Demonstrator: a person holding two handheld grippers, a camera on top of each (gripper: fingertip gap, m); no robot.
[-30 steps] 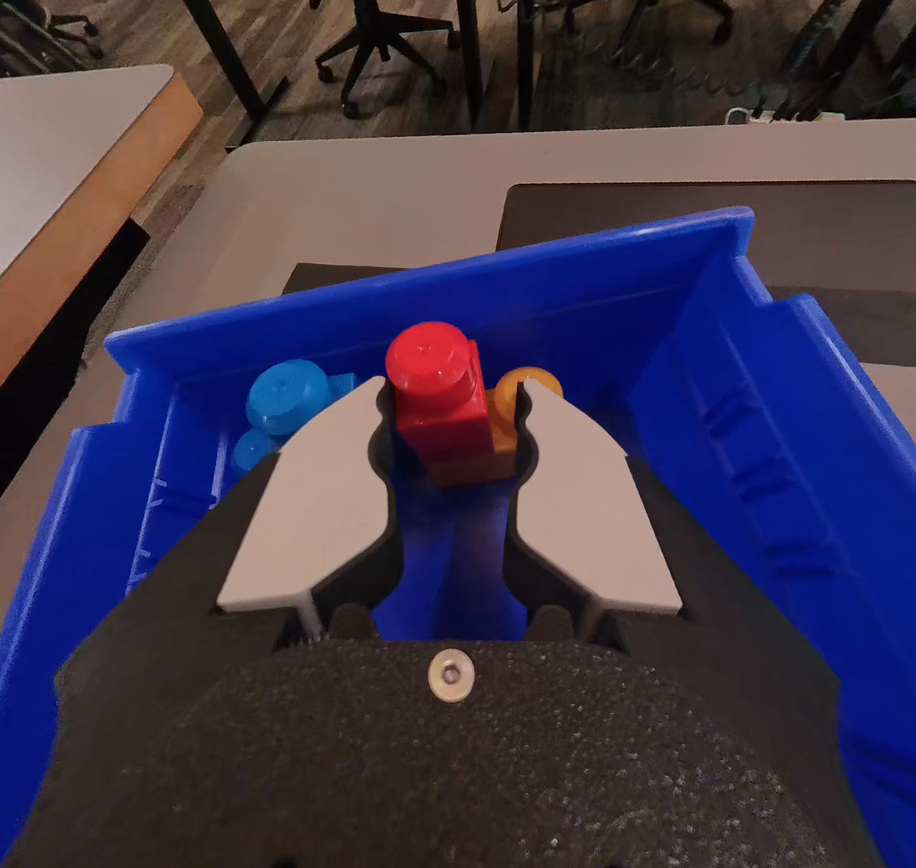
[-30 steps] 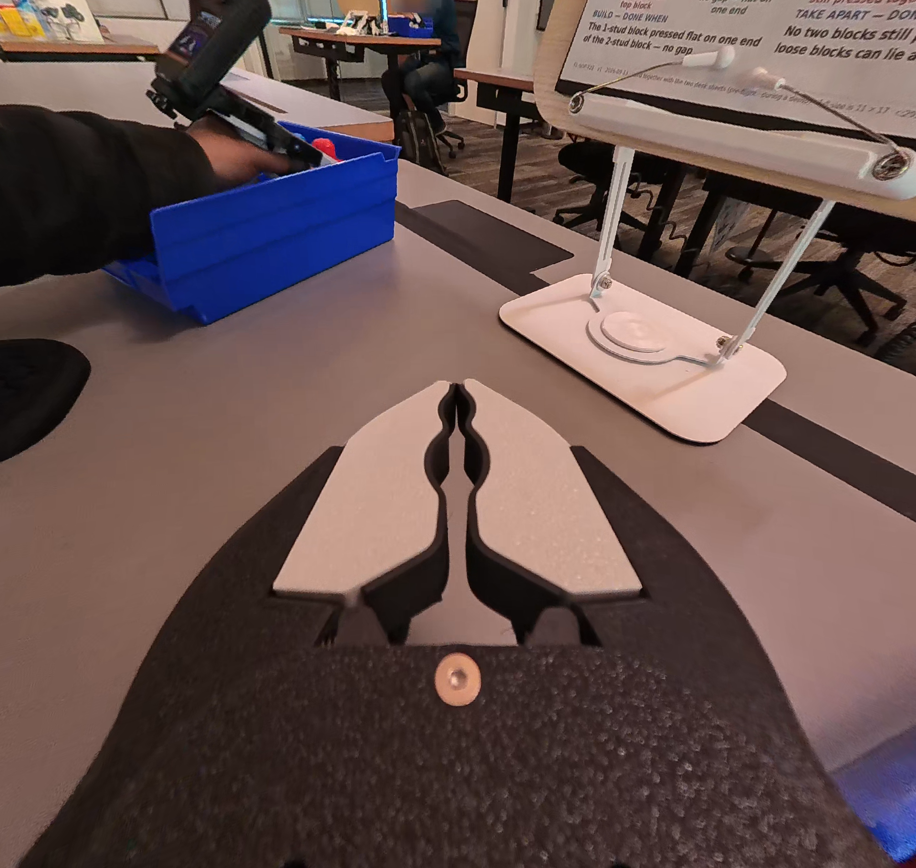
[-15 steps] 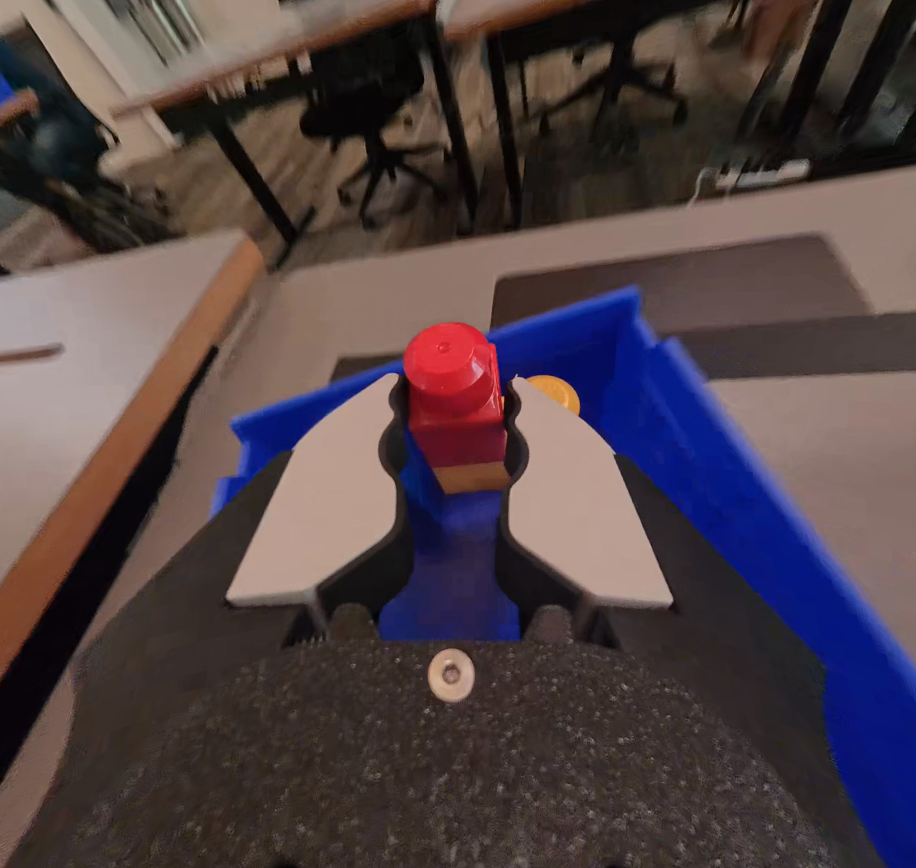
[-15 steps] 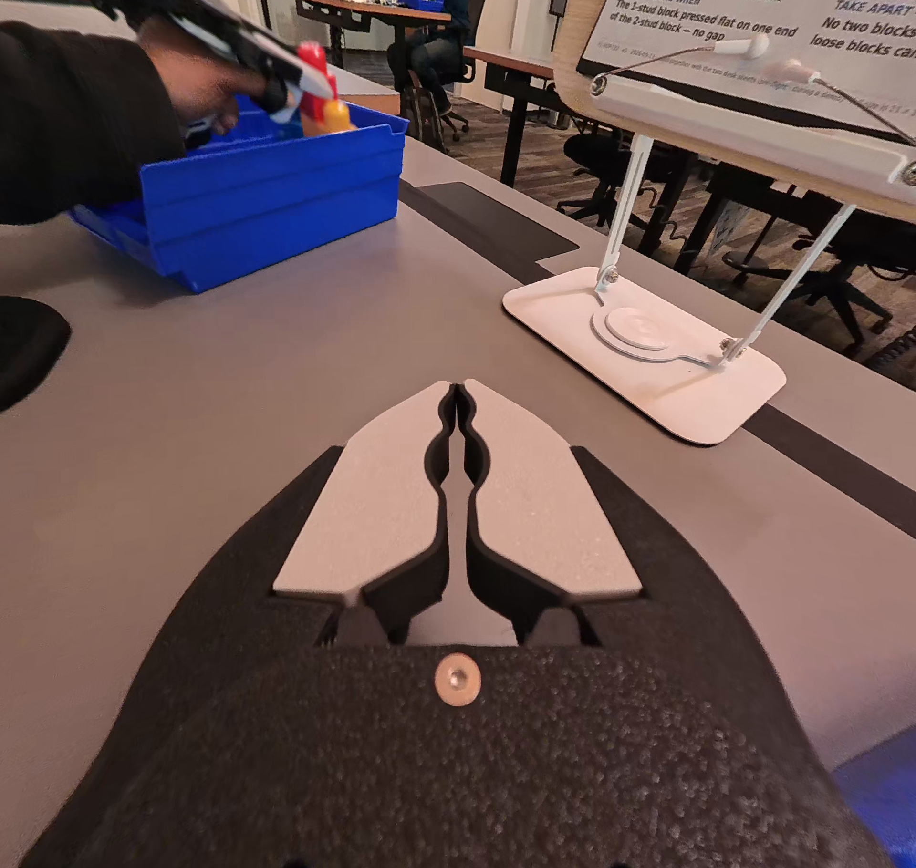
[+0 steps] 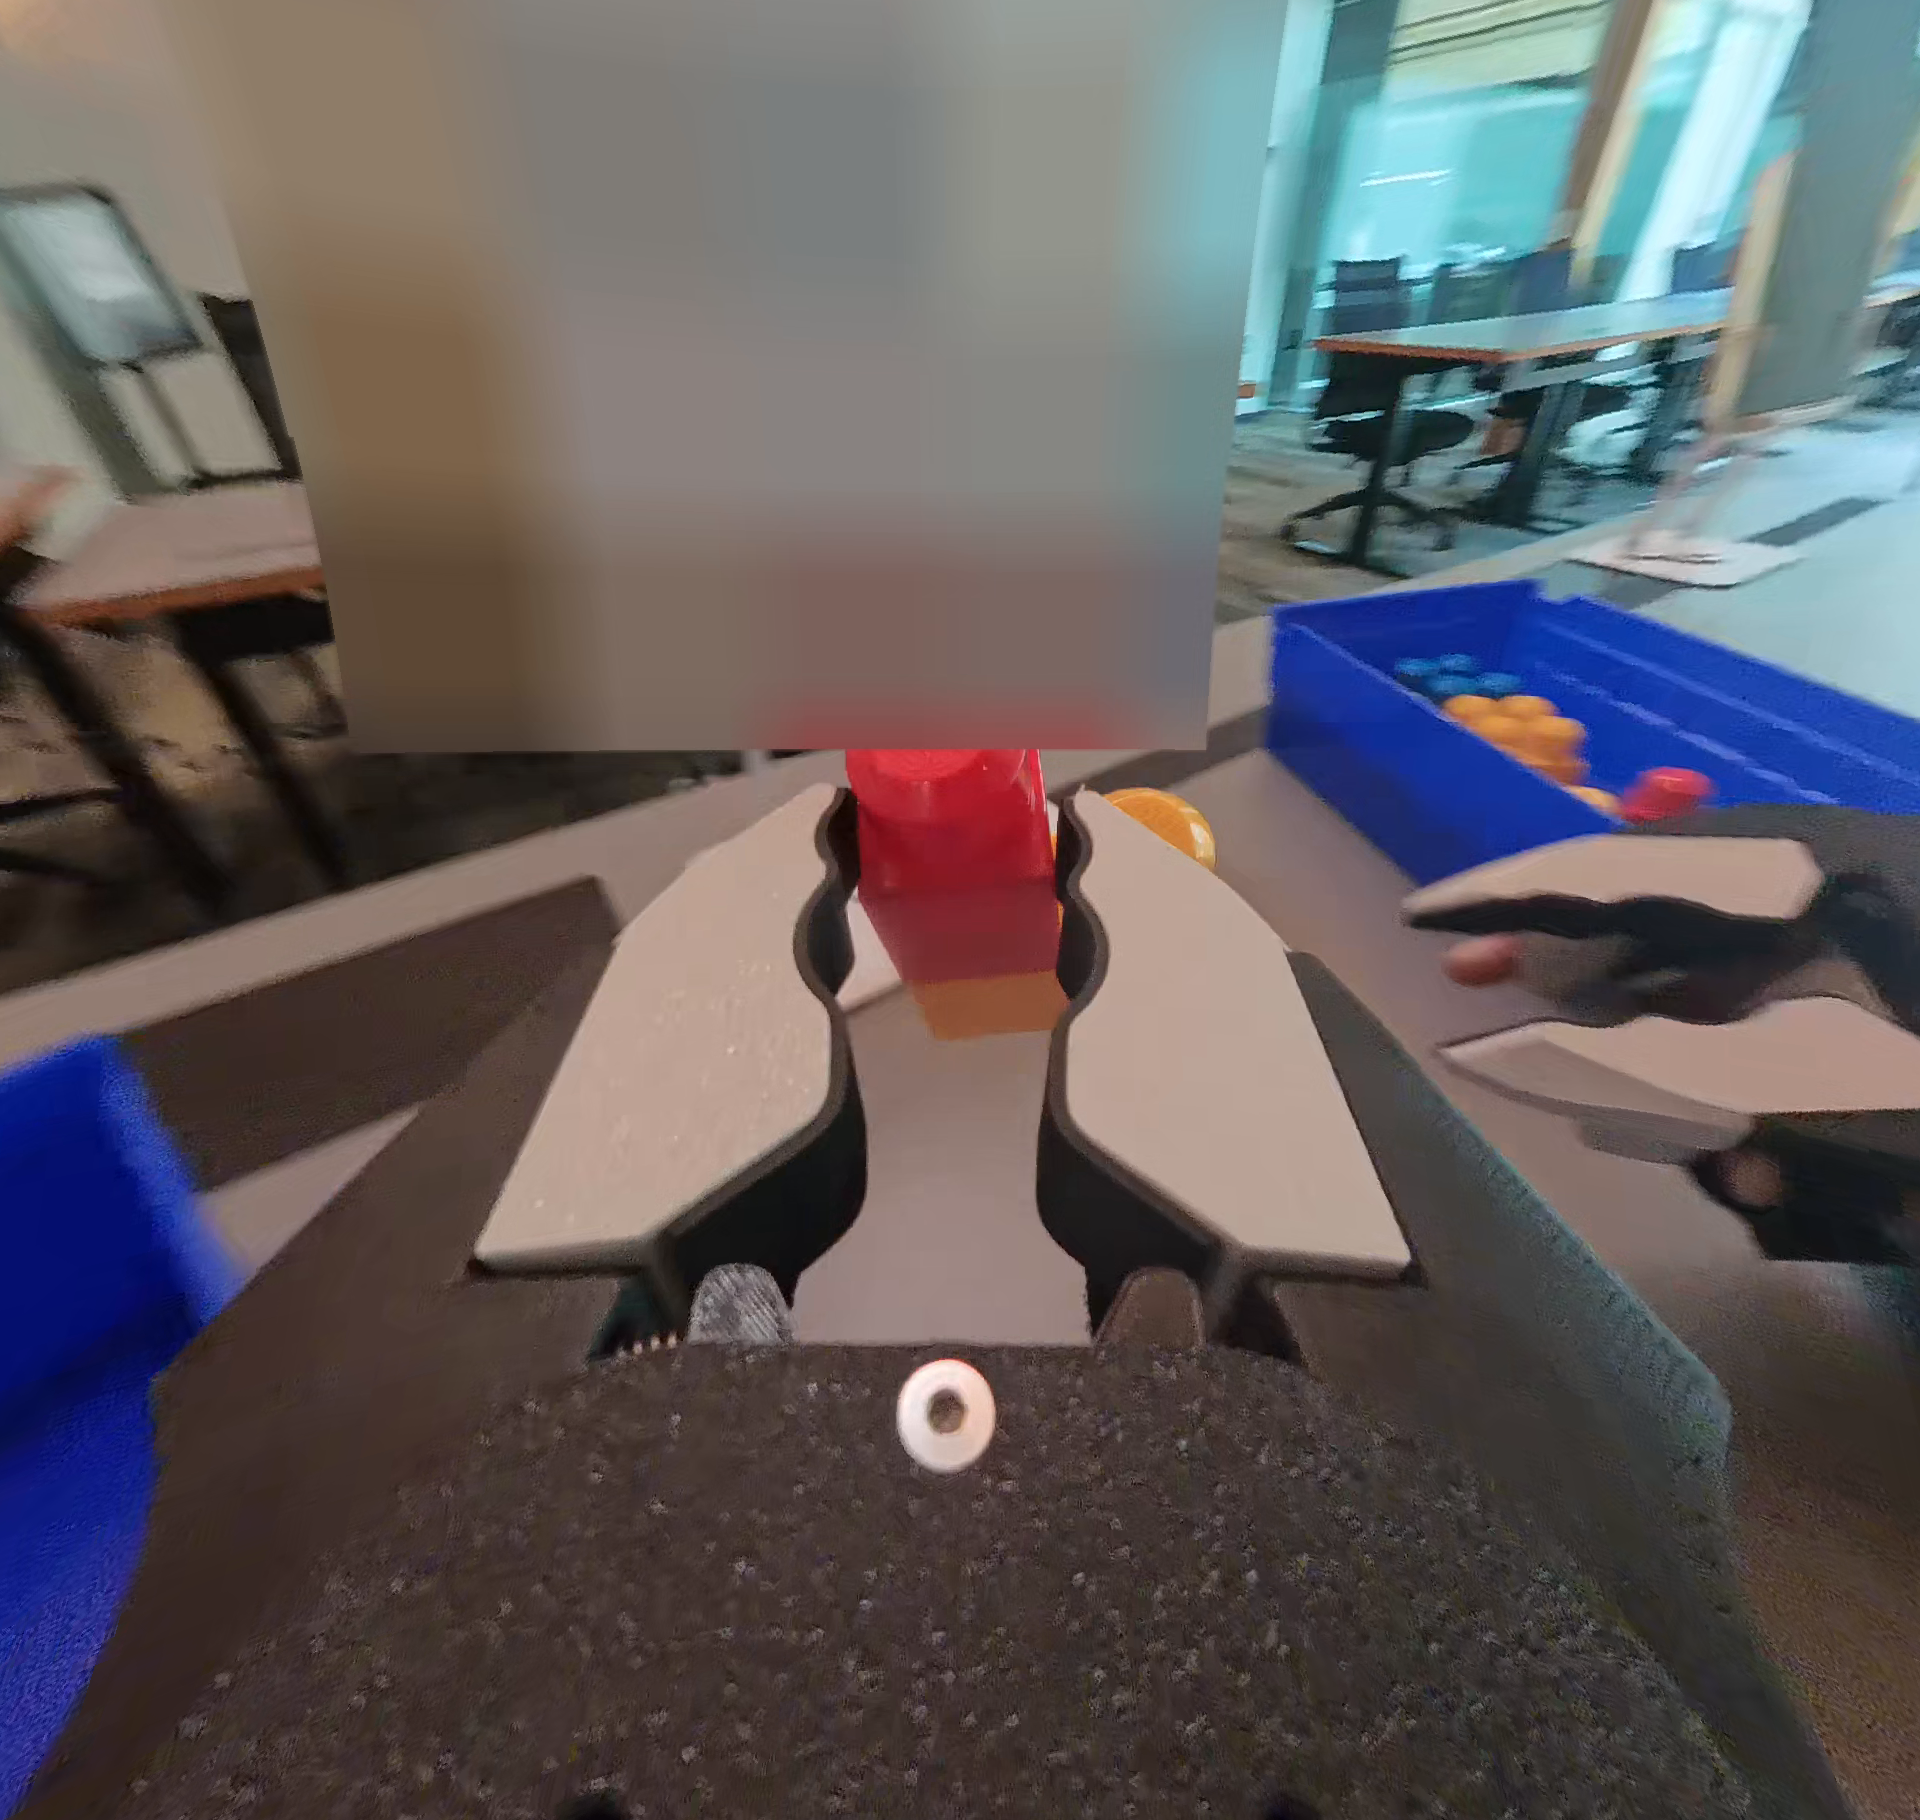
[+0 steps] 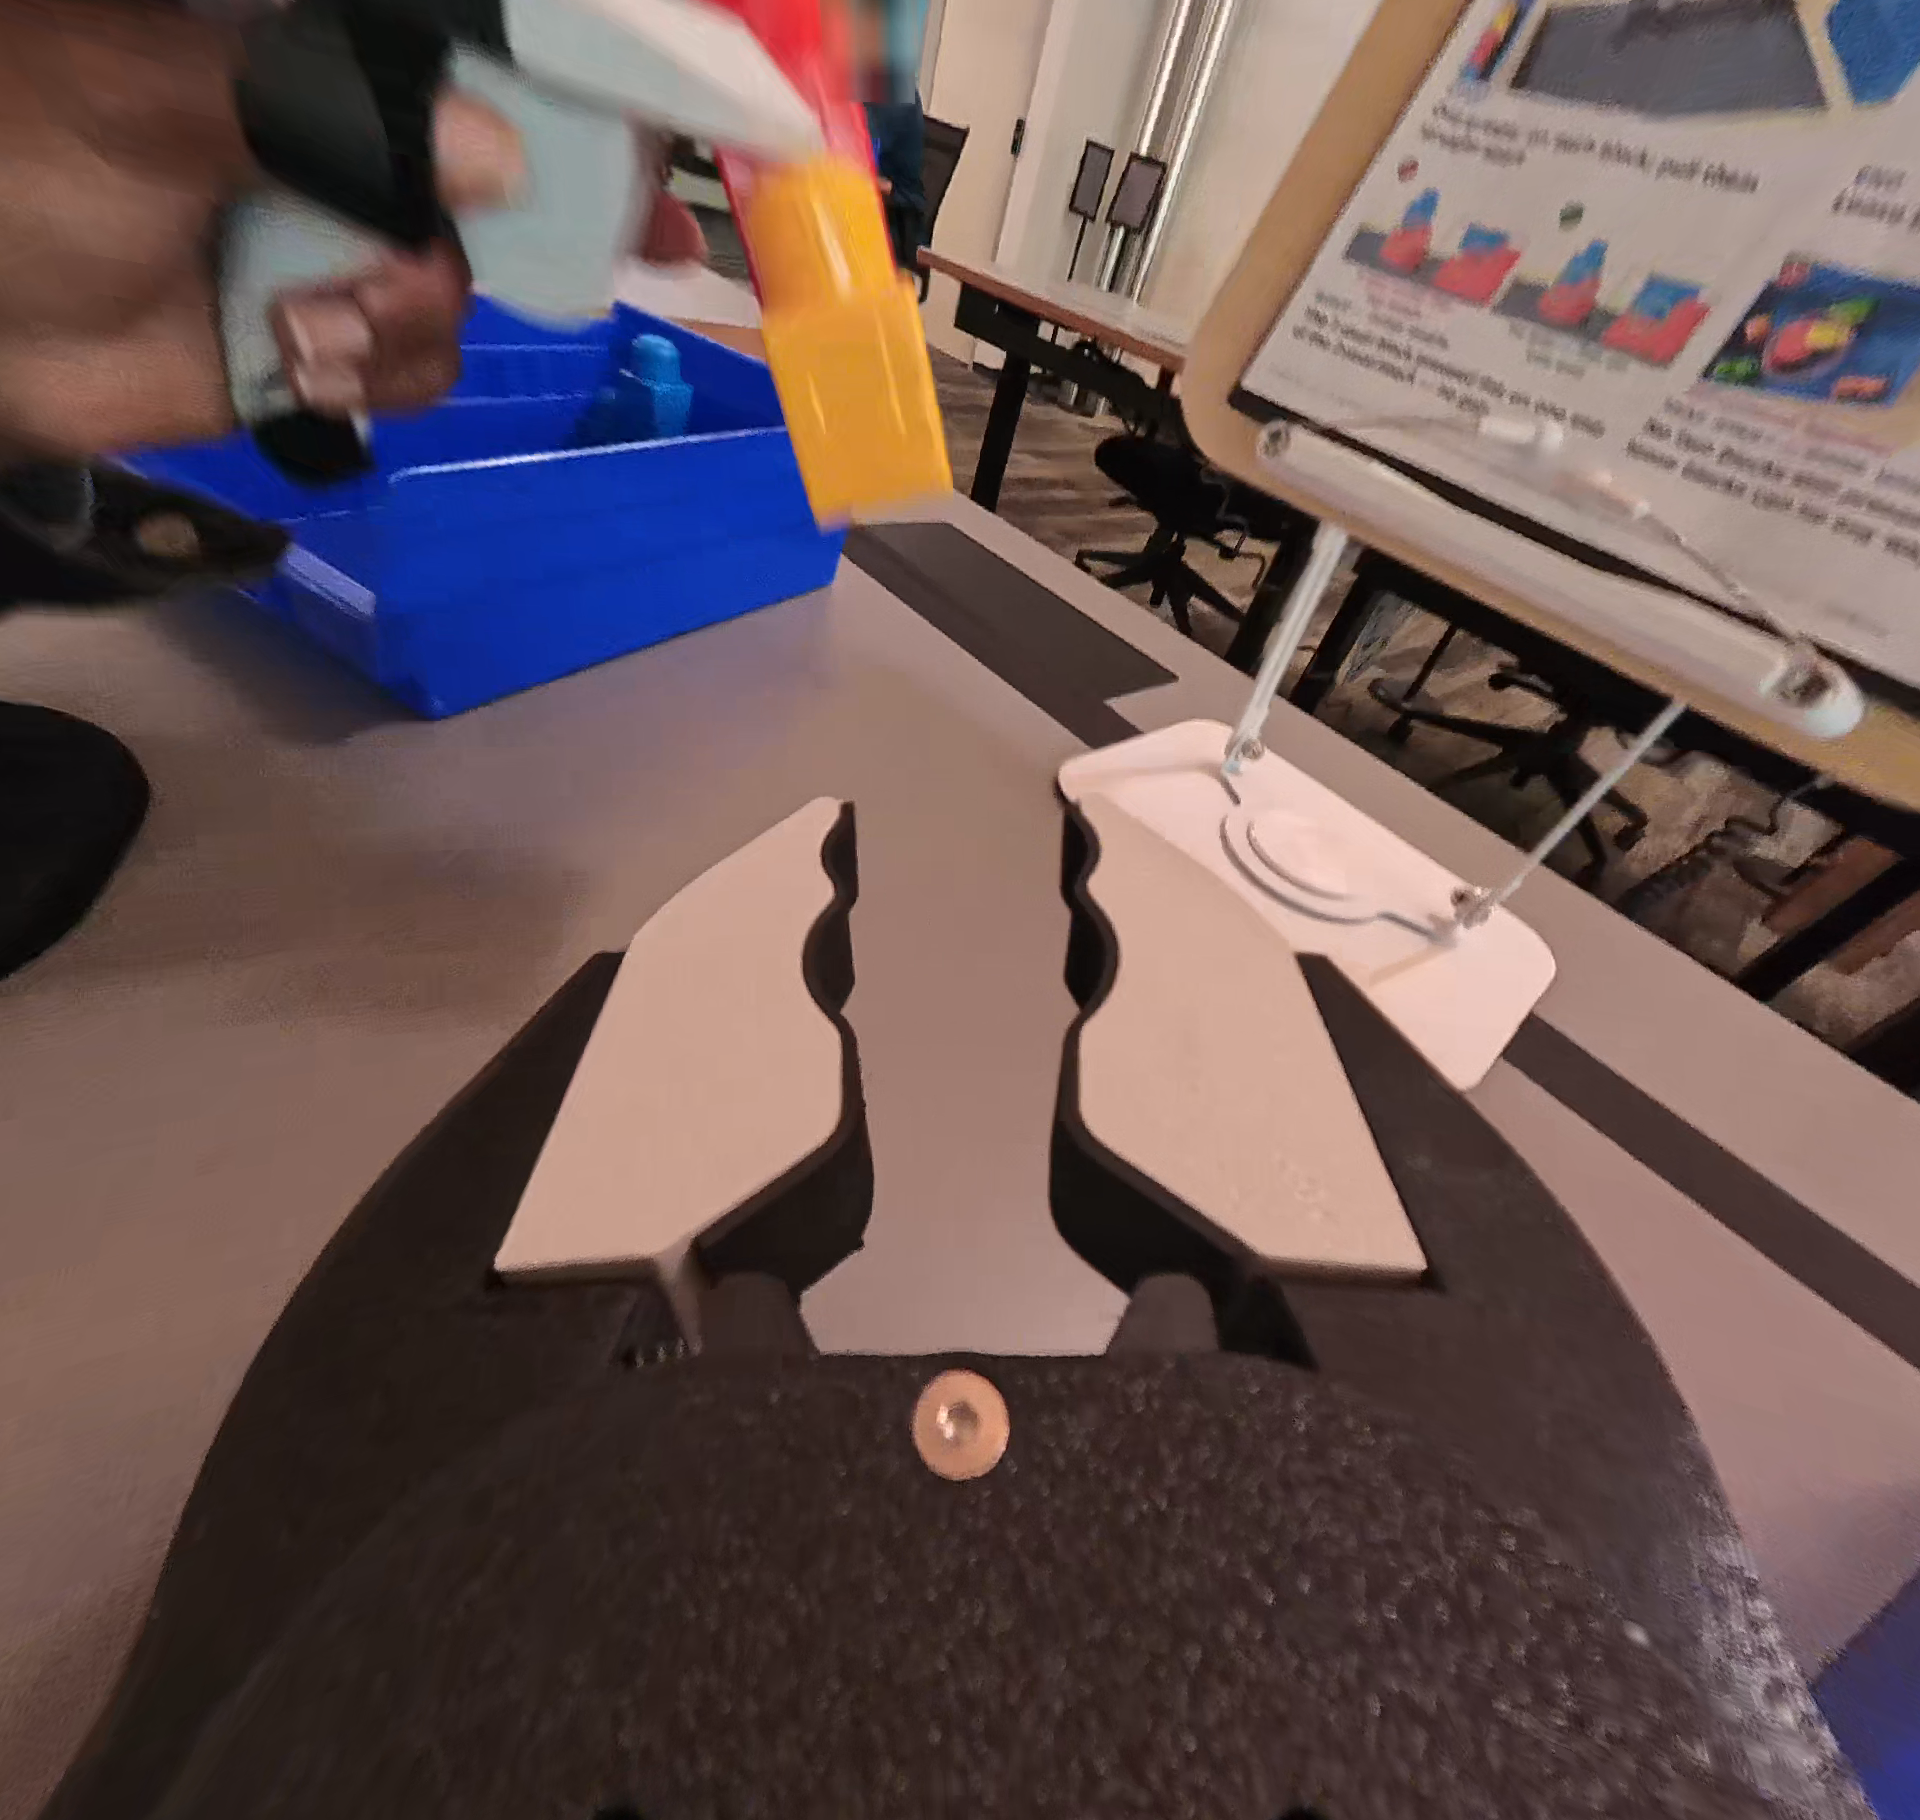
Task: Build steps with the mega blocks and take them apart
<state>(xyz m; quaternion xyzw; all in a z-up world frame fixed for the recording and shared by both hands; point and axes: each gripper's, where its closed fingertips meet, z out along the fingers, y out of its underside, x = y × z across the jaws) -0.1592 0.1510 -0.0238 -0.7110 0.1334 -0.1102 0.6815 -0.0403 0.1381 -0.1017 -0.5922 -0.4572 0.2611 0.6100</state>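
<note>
Red block [image 5: 951,877] pressed on an orange block [image 6: 847,347] is gripped in the left claw [image 5: 951,887] above the table [image 6: 416,939], away from the bin [image 6: 540,544], while the right claw [image 6: 958,897] waits open and empty, so I judge the take-apart step begins and next it must grip the orange one.

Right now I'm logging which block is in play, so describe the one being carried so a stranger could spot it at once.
Start at the grey table and the blue bin on it. In the air above, near the bin, the left claw is shut on a red block pressed onto an orange block. This is the only stack off the table; the other blocks lie in bins.
</note>
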